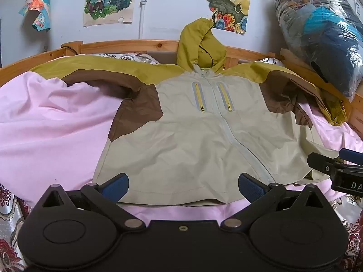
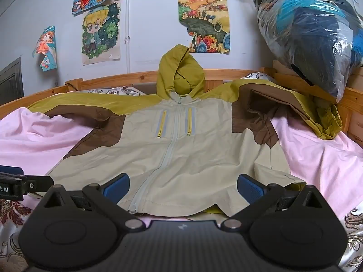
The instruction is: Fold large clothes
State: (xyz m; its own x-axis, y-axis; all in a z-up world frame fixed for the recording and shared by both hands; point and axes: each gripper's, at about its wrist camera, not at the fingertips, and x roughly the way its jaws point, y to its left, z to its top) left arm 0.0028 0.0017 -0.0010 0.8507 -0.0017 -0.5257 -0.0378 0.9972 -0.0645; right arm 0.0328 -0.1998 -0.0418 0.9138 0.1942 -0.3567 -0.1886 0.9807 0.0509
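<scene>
A hooded jacket (image 1: pixel 181 140), beige with brown and olive panels, lies front up and zipped on a pink sheet (image 1: pixel 45 136). Its sleeves spread to both sides and its hood leans on the wooden headboard. It also shows in the right wrist view (image 2: pixel 192 154). My left gripper (image 1: pixel 183 187) is open, its blue pads either side of the hem left of the zipper. My right gripper (image 2: pixel 183 187) is open over the hem at the zipper's right. Each gripper shows at the edge of the other's view, the right gripper (image 1: pixel 335 170) and the left gripper (image 2: pixel 18 183).
A wooden bed frame (image 1: pixel 136 45) runs along the back and right. A plastic-wrapped bundle of dark and blue bedding (image 1: pixel 322 34) rests on the right rail. Posters (image 1: pixel 109 0) hang on the wall. A patterned quilt (image 1: pixel 9 215) shows at the near edge.
</scene>
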